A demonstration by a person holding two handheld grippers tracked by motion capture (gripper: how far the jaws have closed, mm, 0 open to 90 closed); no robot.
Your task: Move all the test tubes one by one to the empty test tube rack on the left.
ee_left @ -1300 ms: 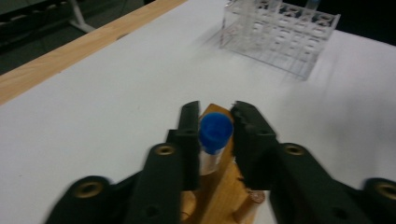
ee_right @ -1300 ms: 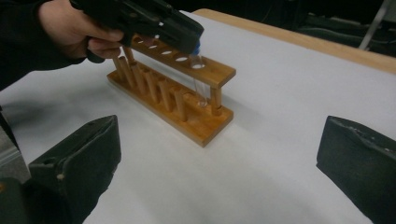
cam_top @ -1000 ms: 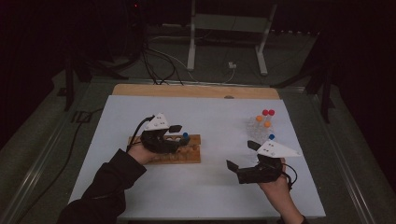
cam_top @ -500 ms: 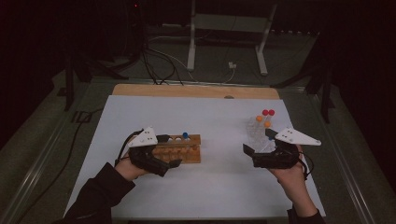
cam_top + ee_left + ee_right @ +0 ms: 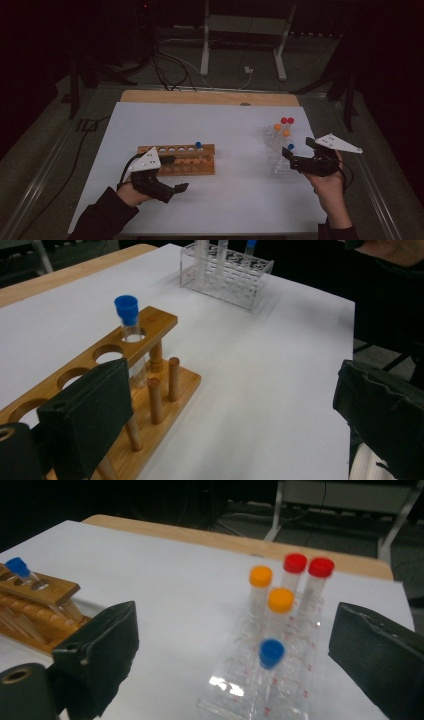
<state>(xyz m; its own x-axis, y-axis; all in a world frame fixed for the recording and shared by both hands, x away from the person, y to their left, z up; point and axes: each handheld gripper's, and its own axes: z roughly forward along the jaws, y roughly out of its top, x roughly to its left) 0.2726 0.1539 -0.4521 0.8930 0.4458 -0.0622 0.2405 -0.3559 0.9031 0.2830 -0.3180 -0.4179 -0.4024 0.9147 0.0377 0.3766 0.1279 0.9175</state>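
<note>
**Blue-capped tube seated in the wooden rack; right tongs move in on the next one**

A second ago the left tongs [image 5: 172, 189] were at the wooden rack [image 5: 177, 160], half closed. Now they have just been opening, stand wide with nothing between the jaws, and have drawn back toward the near desk [image 5: 235, 200] edge. The blue-capped tube [image 5: 128, 320] stands upright in an end hole of the rack, free of any grip, so that placement looks finished.

The right tongs [image 5: 295, 155], which hung well short of the clear plastic rack [image 5: 280, 150] a second ago, now sit just beside its near end. Their jaws are open, have just been closing a little, and hold nothing. In the right gripper view they frame the remaining tubes: a blue cap [image 5: 271, 652] nearest, two orange [image 5: 280, 600] behind, two red [image 5: 295, 562] farthest. The nearest blue one is likely the next pick.
</note>
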